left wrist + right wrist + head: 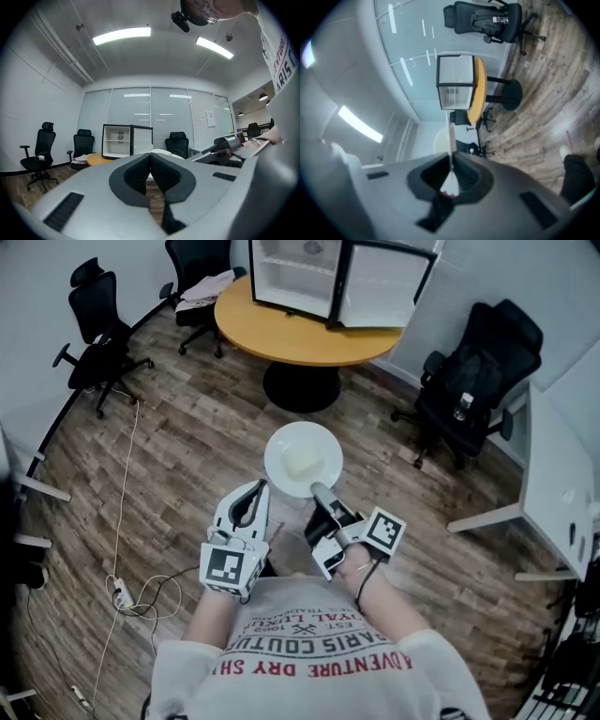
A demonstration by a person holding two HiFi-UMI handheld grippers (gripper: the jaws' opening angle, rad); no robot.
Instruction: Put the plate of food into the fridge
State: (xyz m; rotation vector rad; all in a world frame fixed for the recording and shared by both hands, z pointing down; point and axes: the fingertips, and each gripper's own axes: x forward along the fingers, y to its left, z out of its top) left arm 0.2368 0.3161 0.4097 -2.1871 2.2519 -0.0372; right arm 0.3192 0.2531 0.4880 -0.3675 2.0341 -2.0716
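I'm standing on a wood-plank floor (pixel 187 446) in an office room with pale walls, strip lights overhead and a glass partition at the far side. Ahead is a round yellow table (pixel 300 329) on a black pedestal. A white desk (pixel 561 486) sits off to my right, and a cable (pixel 127 521) trails across the floor on my left.

Counting stuff:
- One mini fridge (pixel 328 277) sits on the table with its door swung wide open.
- There are three black office chairs (pixel 98 329), and one near the table has a pale cloth (pixel 208 287) on the seat.
- One white plate (pixel 303 460) carries a pale lump of food (pixel 302 463). It's up in the air over the floor, well short of the table.
- Then there are my two grippers.

My right gripper (pixel 319 491) is clenched on the near rim of the plate, and its own view shows the rim edge-on between the pads. My left gripper (pixel 255 489) has its jaws pressed together on nothing and sits just beside the plate.
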